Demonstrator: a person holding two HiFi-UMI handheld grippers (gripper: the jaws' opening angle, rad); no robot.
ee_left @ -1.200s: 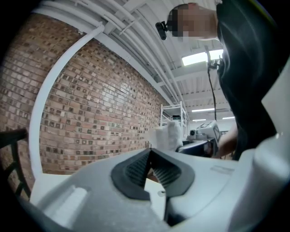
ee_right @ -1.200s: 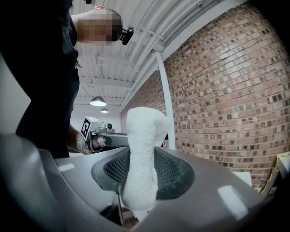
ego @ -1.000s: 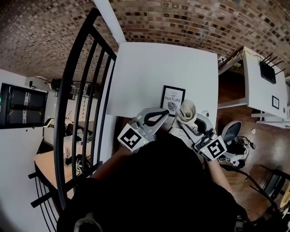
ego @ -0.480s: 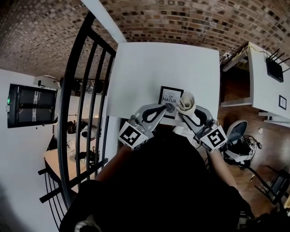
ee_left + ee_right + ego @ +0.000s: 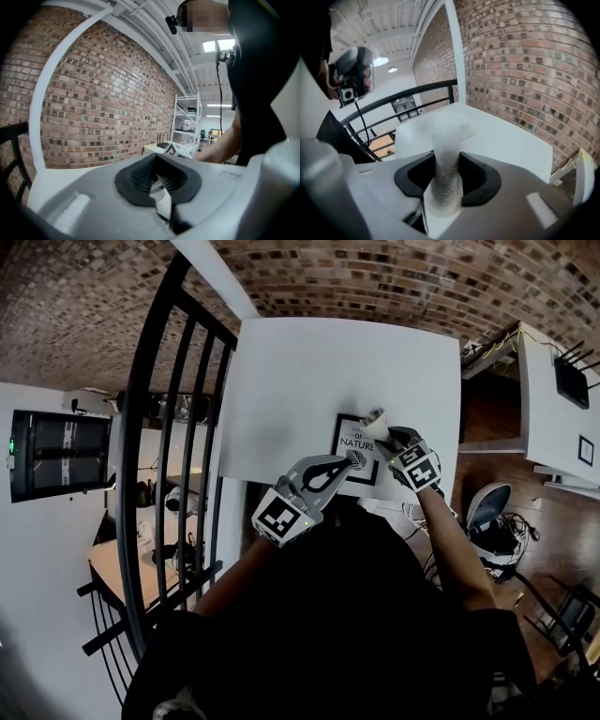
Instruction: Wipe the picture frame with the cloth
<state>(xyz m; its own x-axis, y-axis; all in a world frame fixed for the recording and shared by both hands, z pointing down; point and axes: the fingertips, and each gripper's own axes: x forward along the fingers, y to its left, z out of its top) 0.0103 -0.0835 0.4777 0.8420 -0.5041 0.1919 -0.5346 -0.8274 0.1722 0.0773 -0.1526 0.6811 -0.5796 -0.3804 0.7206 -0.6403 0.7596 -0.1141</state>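
The picture frame (image 5: 355, 448), black-edged with a white "NATURE" print, is on the white table (image 5: 309, 381) close to its near edge. My right gripper (image 5: 386, 435) is shut on a bunched beige cloth (image 5: 375, 422), which is at the frame's top right corner. In the right gripper view the cloth (image 5: 446, 140) sticks up from between the jaws of the right gripper (image 5: 445, 178). My left gripper (image 5: 345, 463) reaches over the frame's lower left part. In the left gripper view the left gripper (image 5: 159, 180) has its pads together with nothing between them.
A black metal railing (image 5: 155, 427) runs along the table's left side. A brick wall (image 5: 394, 277) stands behind the table. To the right are a second white desk (image 5: 548, 418) with a router (image 5: 572, 381) and an office chair (image 5: 487, 521). White shelving (image 5: 187, 122) stands farther off.
My right gripper has carried the cloth forward from near my body to the frame's top right corner. The left gripper has stayed by the frame's lower left.
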